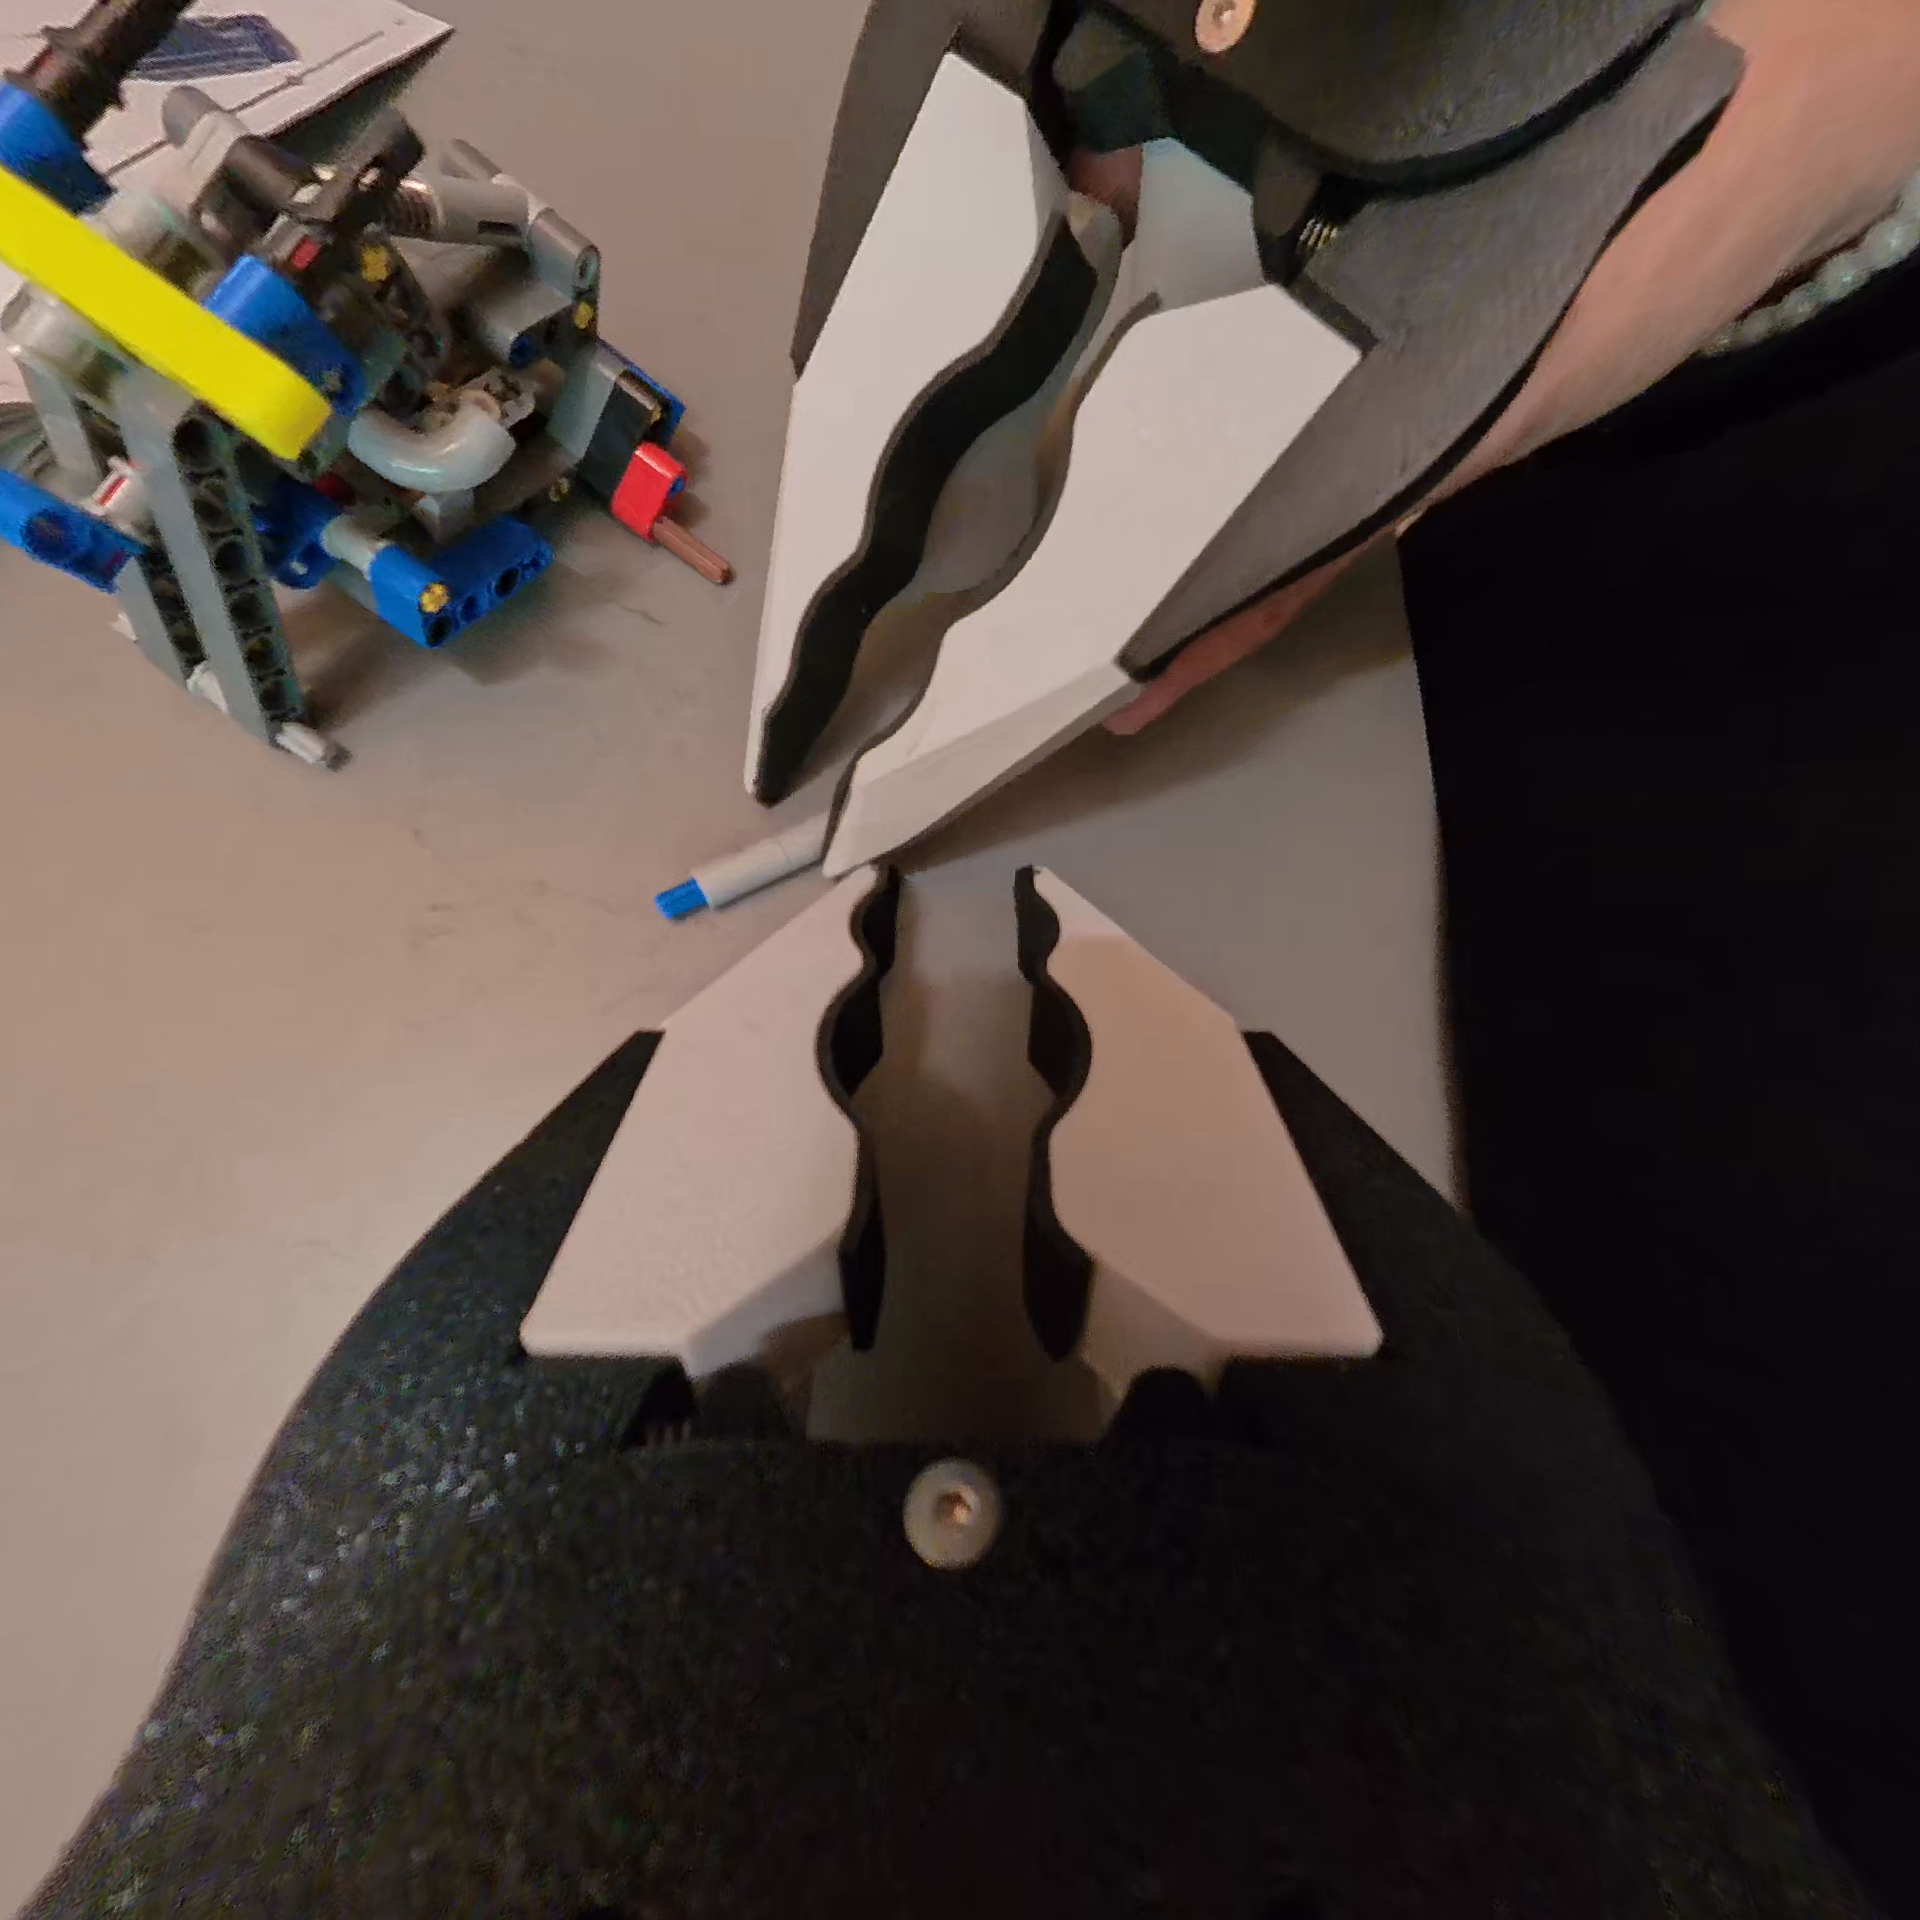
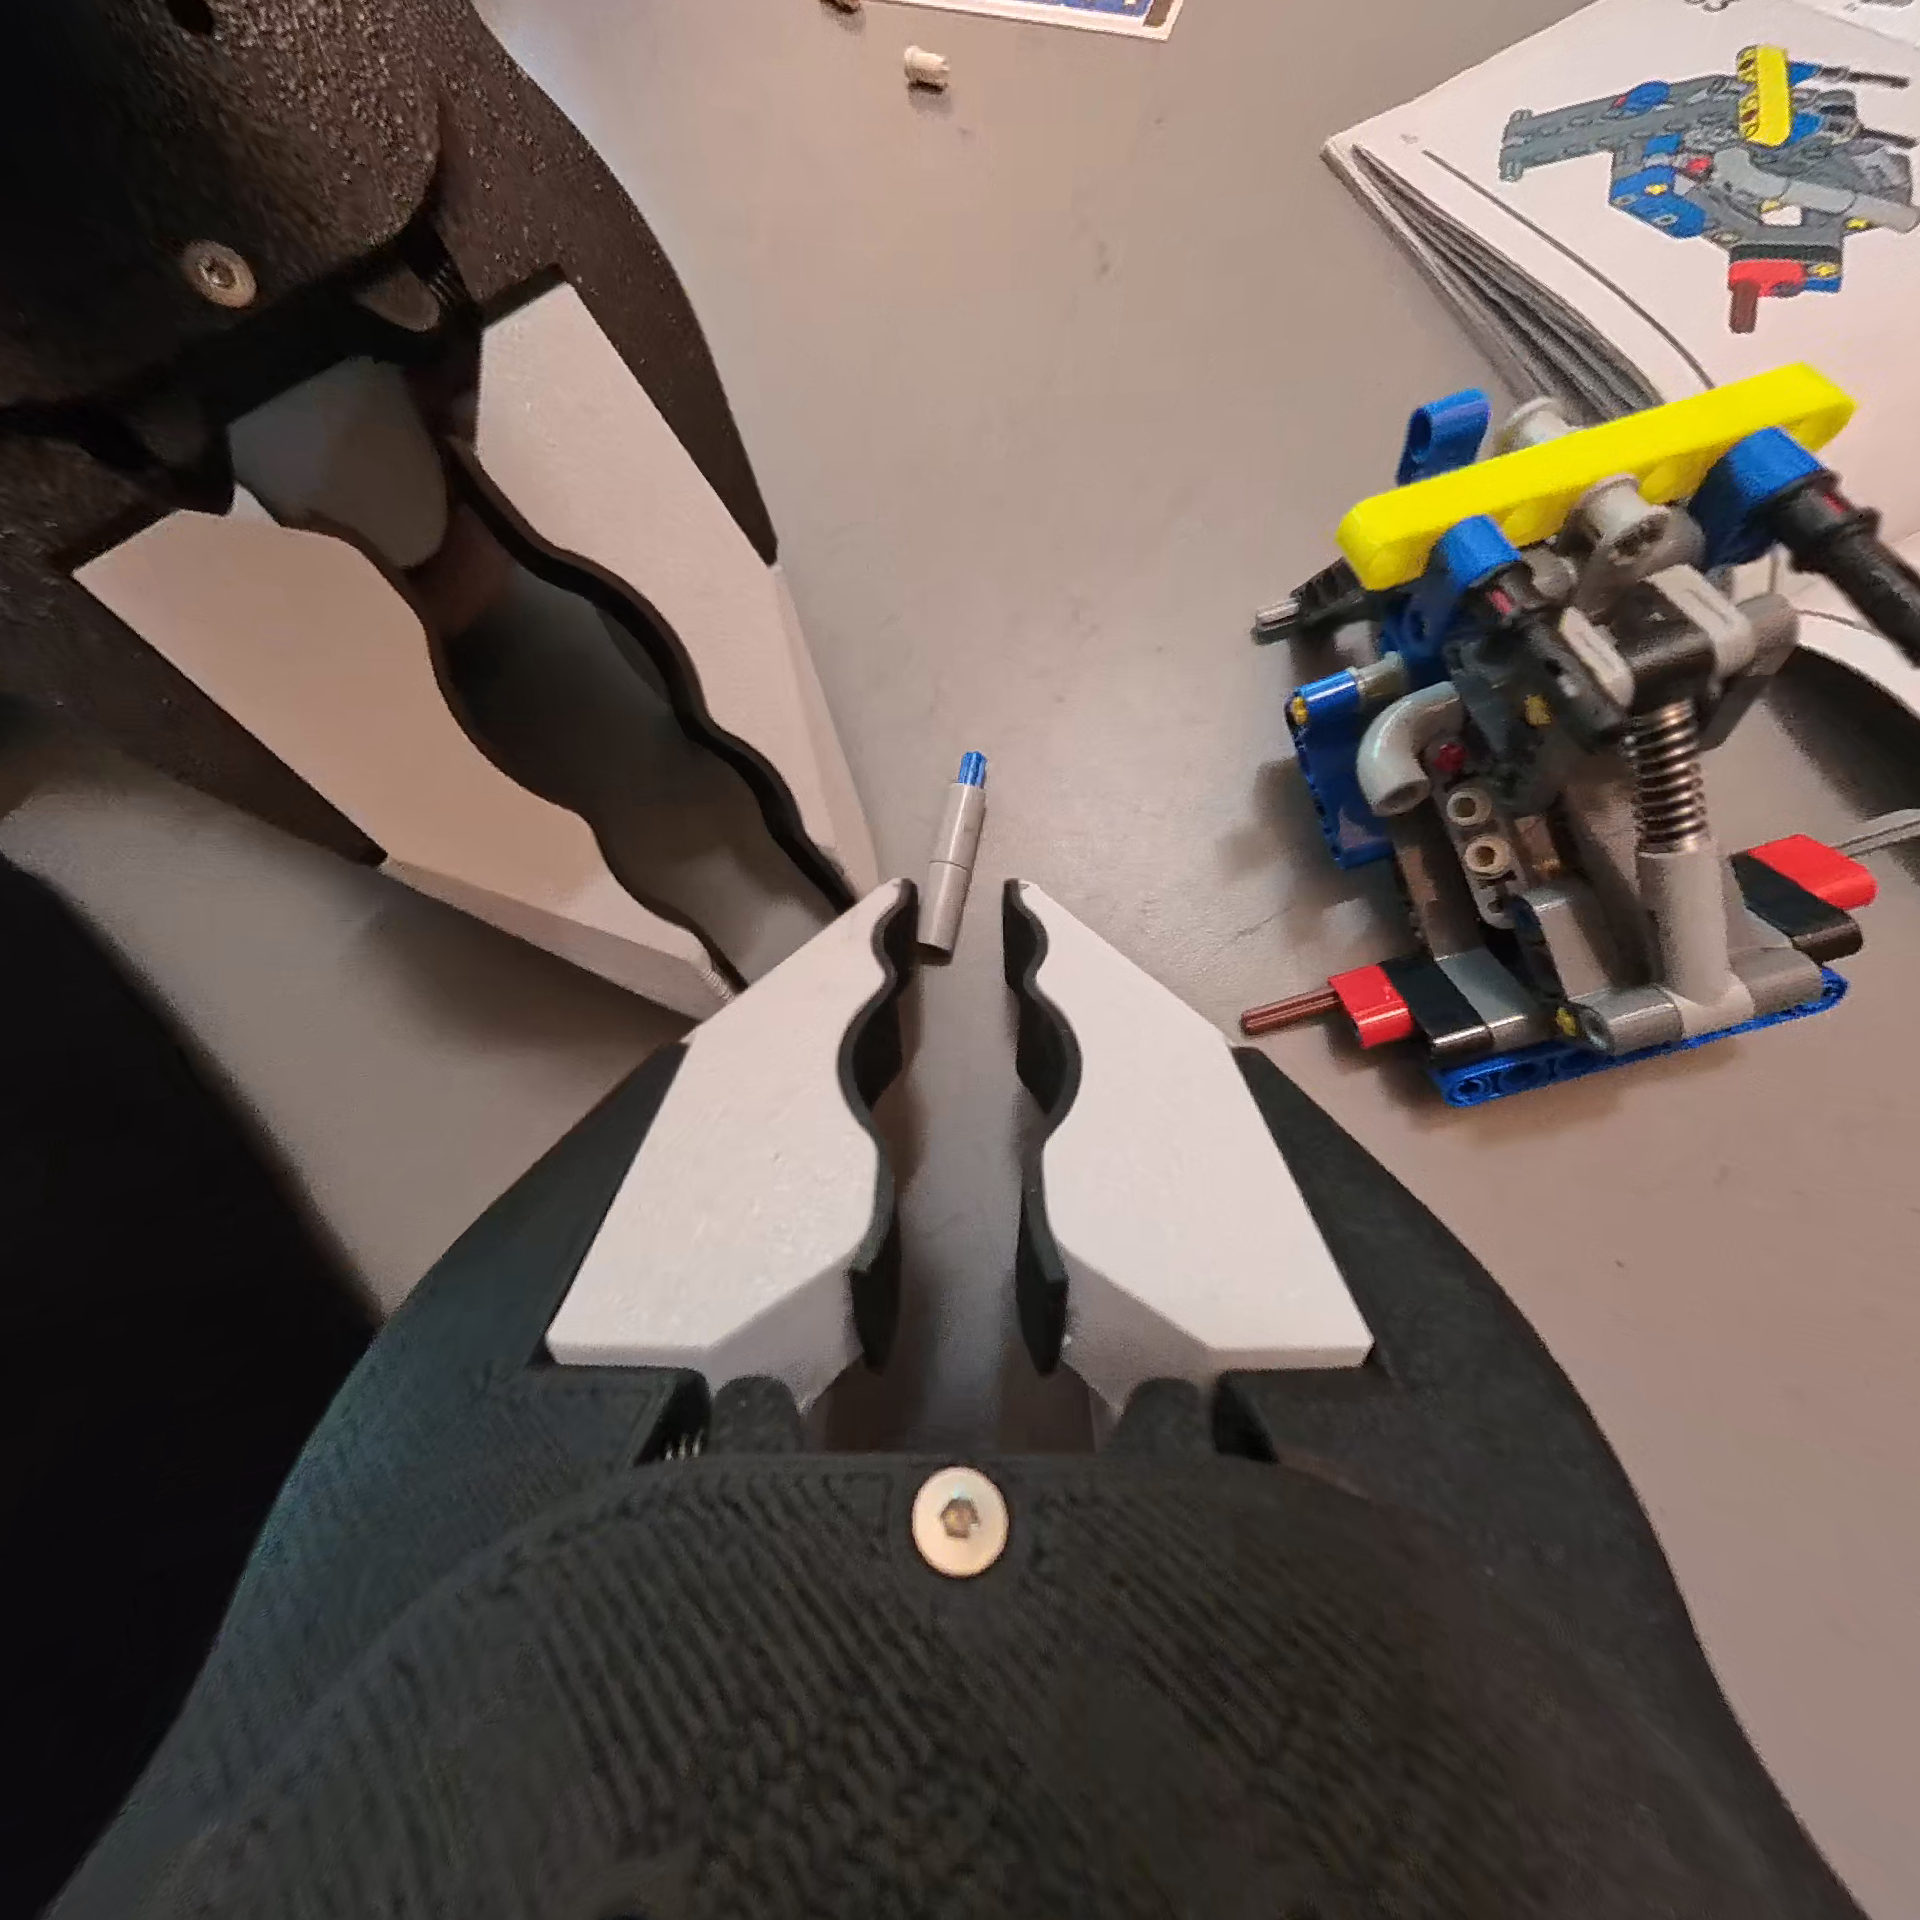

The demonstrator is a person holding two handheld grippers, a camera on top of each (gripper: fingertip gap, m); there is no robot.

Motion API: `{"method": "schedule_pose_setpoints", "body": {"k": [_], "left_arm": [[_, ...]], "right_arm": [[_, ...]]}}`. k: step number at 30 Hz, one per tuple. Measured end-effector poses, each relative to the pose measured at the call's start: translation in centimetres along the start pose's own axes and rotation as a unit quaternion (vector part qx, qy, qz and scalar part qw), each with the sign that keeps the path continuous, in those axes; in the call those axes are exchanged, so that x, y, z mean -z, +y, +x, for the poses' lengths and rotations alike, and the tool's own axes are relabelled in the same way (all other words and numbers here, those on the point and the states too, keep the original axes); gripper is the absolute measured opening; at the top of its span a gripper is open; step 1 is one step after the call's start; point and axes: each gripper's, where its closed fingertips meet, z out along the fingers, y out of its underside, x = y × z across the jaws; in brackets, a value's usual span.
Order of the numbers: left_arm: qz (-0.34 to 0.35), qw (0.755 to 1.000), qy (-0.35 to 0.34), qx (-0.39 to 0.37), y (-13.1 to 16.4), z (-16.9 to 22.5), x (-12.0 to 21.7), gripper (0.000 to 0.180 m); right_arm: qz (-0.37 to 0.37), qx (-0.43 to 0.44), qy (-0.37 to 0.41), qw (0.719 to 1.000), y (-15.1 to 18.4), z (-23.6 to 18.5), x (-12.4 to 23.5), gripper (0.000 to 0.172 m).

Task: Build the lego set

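Right gripper I read as open, gripping nothing: grey pin with blue tip lies on the table, rear end between its fingertips, nearer the left pad.

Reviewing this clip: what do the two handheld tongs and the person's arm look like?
Both tongs, left and right, match: textured black bodies, a silver screw, and pale grey wedge fingers with wavy black pads. A sparkly bracelet circles the wrist beside a dark sleeve.
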Motion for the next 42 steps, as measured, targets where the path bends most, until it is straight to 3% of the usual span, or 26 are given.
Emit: {"method": "schedule_pose_setpoints", "body": {"k": [6, 10, 14, 17, 22, 26, 34, 36, 42], "left_arm": [[-0.007, 1.000, 0.005, -0.009, 0.3, 0.1, 0.2, 0.021], [-0.018, 0.999, -0.026, -0.030, 0.9, -1.8, 1.9, 0.021], [-0.003, 0.996, -0.071, -0.057, 0.7, -4.0, 3.1, 0.023], [-0.010, 0.998, -0.033, -0.048, 1.0, -3.4, 2.7, 0.029], [0.028, 0.996, 0.068, 0.052, -0.3, -1.8, 2.2, 0.029], [0.063, 0.986, 0.122, 0.099, -1.8, -1.4, 2.6, 0.021], [0.111, 0.959, 0.195, 0.175, -4.0, -0.8, 3.4, 0.017], [0.112, 0.958, 0.183, 0.192, -4.0, -1.4, 3.2, 0.005], [0.108, 0.984, 0.116, 0.084, -3.6, -1.9, 2.7, 0.005]], "right_arm": [[-0.001, 0.056, 0.013, 0.998, 0.3, 0.2, 0.1, 0.005], [-0.002, 0.152, 0.028, 0.988, 0.6, 0.4, 0.5, 0.005], [0.021, 0.284, 0.049, 0.957, 0.4, 0.1, 0.8, 0.005], [0.079, 0.368, 0.073, 0.923, -0.9, -0.8, 1.6, 0.005], [0.130, 0.474, 0.162, 0.856, -2.3, -0.5, 3.4, 0.006], [0.150, 0.500, 0.193, 0.831, -2.7, -0.5, 4.3, 0.005], [0.154, 0.505, 0.193, 0.827, -2.9, -0.5, 4.2, 0.005], [0.154, 0.504, 0.185, 0.829, -2.8, -0.6, 4.1, 0.005], [0.160, 0.375, 0.120, 0.905, -2.1, 0.1, 3.9, 0.012]]}}
